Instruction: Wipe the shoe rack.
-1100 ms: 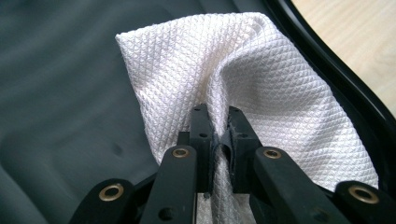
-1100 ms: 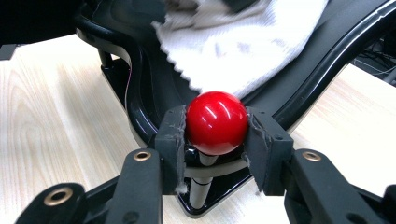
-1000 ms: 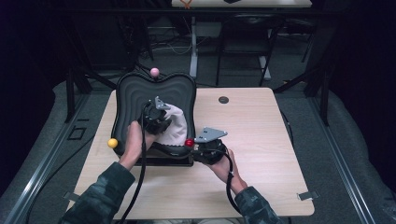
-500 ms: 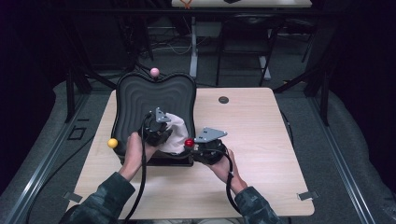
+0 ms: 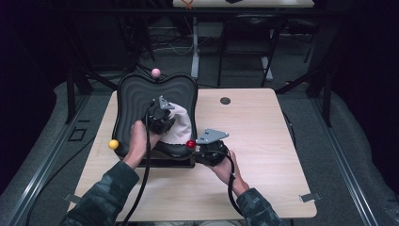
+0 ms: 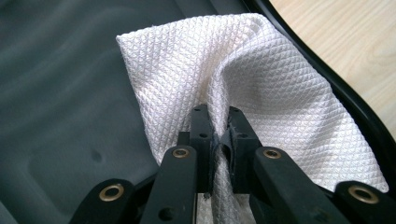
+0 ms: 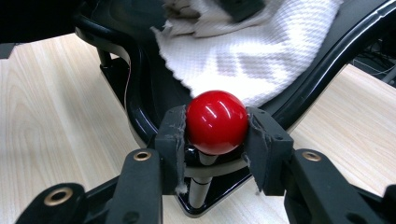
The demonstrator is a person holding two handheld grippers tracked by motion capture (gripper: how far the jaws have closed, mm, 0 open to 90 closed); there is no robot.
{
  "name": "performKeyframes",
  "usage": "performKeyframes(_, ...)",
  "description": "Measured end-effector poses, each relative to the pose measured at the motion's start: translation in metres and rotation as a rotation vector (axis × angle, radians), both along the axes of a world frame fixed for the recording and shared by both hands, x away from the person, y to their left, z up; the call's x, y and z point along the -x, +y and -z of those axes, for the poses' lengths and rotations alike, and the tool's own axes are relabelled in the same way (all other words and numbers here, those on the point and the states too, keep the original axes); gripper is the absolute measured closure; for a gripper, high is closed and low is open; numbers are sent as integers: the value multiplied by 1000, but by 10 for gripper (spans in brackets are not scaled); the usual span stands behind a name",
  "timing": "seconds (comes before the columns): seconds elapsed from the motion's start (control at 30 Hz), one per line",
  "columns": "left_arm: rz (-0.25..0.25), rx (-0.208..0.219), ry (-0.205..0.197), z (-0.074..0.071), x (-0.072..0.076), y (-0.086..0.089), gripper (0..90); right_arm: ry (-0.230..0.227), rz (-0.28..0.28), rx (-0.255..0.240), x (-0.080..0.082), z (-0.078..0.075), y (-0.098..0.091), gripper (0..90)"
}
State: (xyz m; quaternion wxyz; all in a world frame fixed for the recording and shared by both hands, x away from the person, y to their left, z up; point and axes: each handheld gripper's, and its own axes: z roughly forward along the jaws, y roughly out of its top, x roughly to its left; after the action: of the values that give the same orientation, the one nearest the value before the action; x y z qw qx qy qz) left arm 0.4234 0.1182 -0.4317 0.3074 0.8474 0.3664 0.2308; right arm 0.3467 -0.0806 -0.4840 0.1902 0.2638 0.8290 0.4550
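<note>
A black ridged tray [image 5: 136,94] lies on the wooden table [image 5: 263,141], with a pink ball [image 5: 155,72], a yellow ball [image 5: 113,144] and a red ball [image 5: 190,144] on posts at its corners. A white waffle-weave cloth [image 5: 181,127] lies bunched on the tray. My left gripper [image 6: 218,122] is shut on a pinched fold of the cloth [image 6: 261,74] over the tray floor [image 6: 60,93]. My right gripper [image 7: 215,128] is shut on the red ball [image 7: 216,121] at the tray's near right corner [image 7: 140,107], the cloth [image 7: 252,51] lying just beyond.
A small dark round disc [image 5: 225,100] sits in the table's far middle. Bare wood stretches to the right and front of the tray. Dark frames and table legs stand beyond the far edge.
My left gripper has shifted slightly toward the tray's middle with the cloth, which is bunched up more under it. The right gripper has stayed on the red ball.
</note>
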Motion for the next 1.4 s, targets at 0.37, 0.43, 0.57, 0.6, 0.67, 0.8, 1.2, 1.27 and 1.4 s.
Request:
performKeyframes(0.37, -30, -15, -29, -17, -31, -6, 832, -2, 0, 1, 0, 0, 0, 600)
performKeyframes(0.43, -33, -16, -32, -20, -37, -8, 832, 2, 1, -2, 0, 0, 0, 600)
performKeyframes(0.57, -42, -14, -33, -26, -48, -10, 832, -1, 0, 1, 0, 0, 0, 599)
performKeyframes(0.6, -44, -13, -35, -28, -50, -11, 832, 0, 0, 0, 0, 0, 0, 600)
performKeyframes(0.67, -52, -6, -32, -32, -58, -12, 832, 0, 1, 0, 0, 0, 0, 600)
performKeyframes(0.8, -64, -3, -27, -38, -70, -14, 831, 1, 1, 0, 0, 0, 0, 600)
performKeyframes(1.2, -79, -5, -17, -57, -103, -27, 823, 3, 1, -2, 0, 0, 0, 600)
performKeyframes(1.27, -79, 14, -7, -59, -106, -29, 821, 2, 3, 6, 0, 0, 0, 600)
performKeyframes(1.4, -77, 13, -8, -60, -110, -34, 818, 2, 2, 5, 0, 0, 0, 600)
